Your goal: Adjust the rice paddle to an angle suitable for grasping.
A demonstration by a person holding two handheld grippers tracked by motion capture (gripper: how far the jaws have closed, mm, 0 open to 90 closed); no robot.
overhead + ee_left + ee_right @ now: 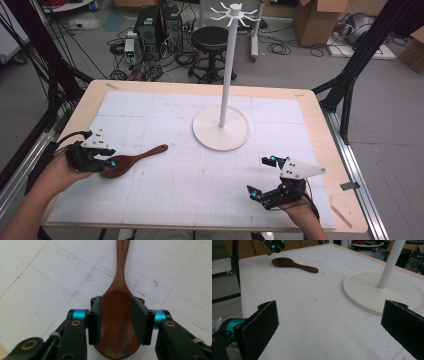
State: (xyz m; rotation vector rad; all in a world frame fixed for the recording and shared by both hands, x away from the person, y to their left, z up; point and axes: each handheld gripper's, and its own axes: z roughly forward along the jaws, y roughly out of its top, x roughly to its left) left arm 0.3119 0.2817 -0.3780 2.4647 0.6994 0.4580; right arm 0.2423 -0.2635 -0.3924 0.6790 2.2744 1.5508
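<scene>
Down at the near edge of the high view, the right gripper (263, 176) sits over the mat (190, 190), jaws spread wide with nothing between them, well apart from the spoon (131, 160). Across on the other side, the left gripper (106, 162) is right at the spoon's bowl end; the handle runs from there toward the stand (221, 127), whose round base rests on the mat, clear of the handle tip.

Into the left gripper view now: the left gripper (119, 320) has the spoon (119, 315) squarely between its pads (95, 320), bowl up, handle running straight away from the camera. The pads sit tight against both edges of the bowl, and the spoon lies flat on the mat (50, 277).

Over to the right gripper view: the right gripper (331, 325) shows its two pads (262, 325) far apart, bare mat (317, 322) between them. The spoon (292, 264) lies far off, well to the side of the stand (384, 290), with the left gripper (274, 244) just above its bowl end.
</scene>
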